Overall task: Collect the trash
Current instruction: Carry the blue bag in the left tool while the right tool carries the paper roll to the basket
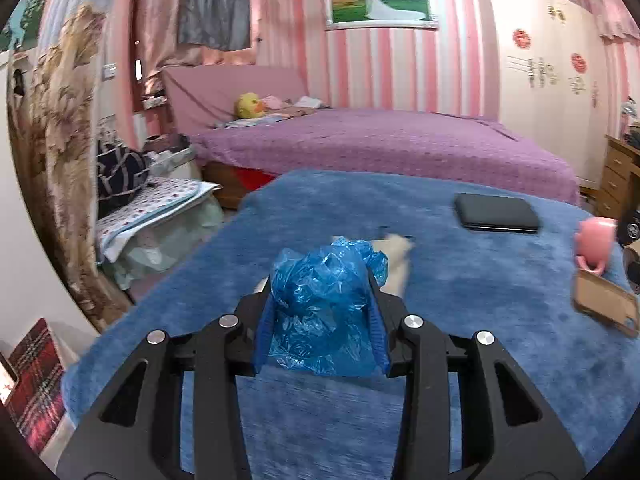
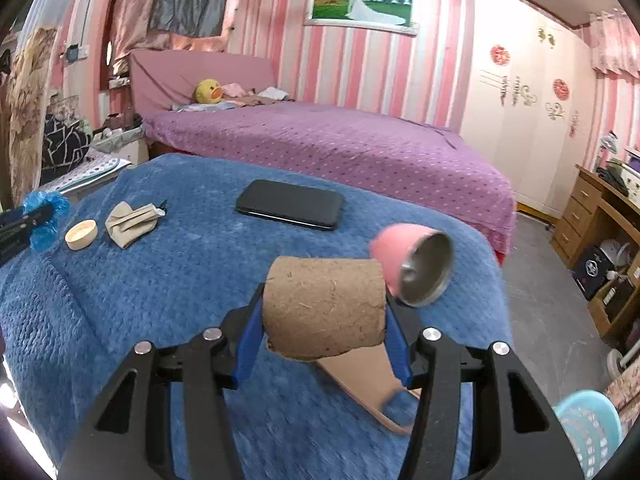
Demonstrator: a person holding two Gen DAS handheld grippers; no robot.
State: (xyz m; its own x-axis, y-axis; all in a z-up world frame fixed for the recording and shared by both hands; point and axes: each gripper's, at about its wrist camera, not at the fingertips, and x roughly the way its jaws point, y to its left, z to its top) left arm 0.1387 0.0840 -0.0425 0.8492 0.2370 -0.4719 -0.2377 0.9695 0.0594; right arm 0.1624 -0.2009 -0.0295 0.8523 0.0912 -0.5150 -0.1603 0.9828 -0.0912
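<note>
My left gripper (image 1: 322, 304) is shut on a crumpled blue plastic bag (image 1: 320, 300) and holds it above the blue blanket (image 1: 460, 280). It also shows at the left edge of the right wrist view (image 2: 40, 220). My right gripper (image 2: 324, 312) is shut on a brown cardboard tube (image 2: 324, 306), held crosswise above the blanket (image 2: 160, 288). A crumpled beige wrapper (image 2: 130, 220) and a cream bottle cap (image 2: 81, 234) lie on the blanket at the far left. The wrapper shows partly behind the bag in the left wrist view (image 1: 398, 260).
A black phone (image 2: 290, 204) lies mid-blanket, also in the left wrist view (image 1: 496, 213). A pink cup (image 2: 412, 264) lies on its side; a tan phone case (image 2: 372, 380) lies below the tube. A light blue basket (image 2: 588, 428) stands on the floor at right. A purple bed (image 2: 340, 148) is behind.
</note>
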